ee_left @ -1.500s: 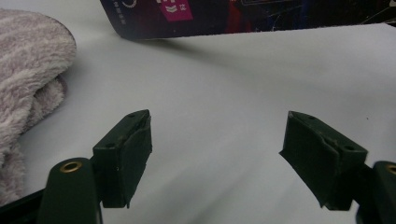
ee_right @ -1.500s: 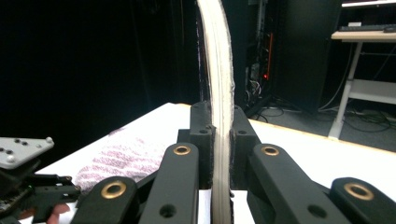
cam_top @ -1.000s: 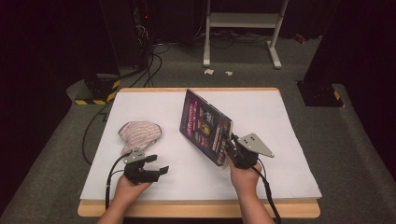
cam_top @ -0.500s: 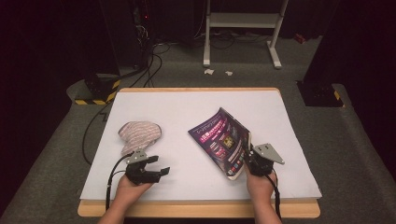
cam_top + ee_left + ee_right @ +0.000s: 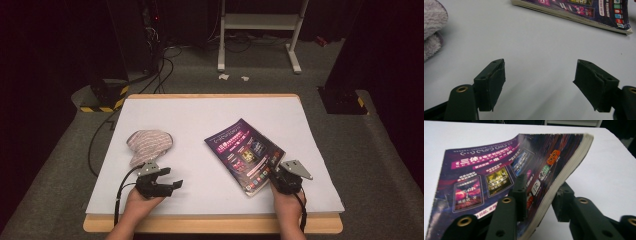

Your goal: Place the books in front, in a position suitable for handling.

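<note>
A thick purple-covered book (image 5: 245,150) lies nearly flat on the white table (image 5: 210,115), its near right corner still lifted. My right gripper (image 5: 272,172) straddles that corner. In the right gripper view the book (image 5: 499,165) sits between the jaws of the right gripper (image 5: 541,195), one over the cover and one under the pages. They have just been opening, and a gap shows on the underside. My left gripper (image 5: 175,184) rests open at the front left, with nothing between its jaws (image 5: 541,82). The book's edge (image 5: 579,10) lies beyond it.
A folded pinkish striped cloth (image 5: 148,142) lies just behind the left gripper and shows again as a cloth (image 5: 432,30) at the left of its view. Cables and a yellow-black block (image 5: 102,102) lie on the floor past the table's left edge.
The book has swung from standing steeply on edge down to almost flat. My right hand has moved right and down with it, and its jaws have parted. The left hand stayed still.
</note>
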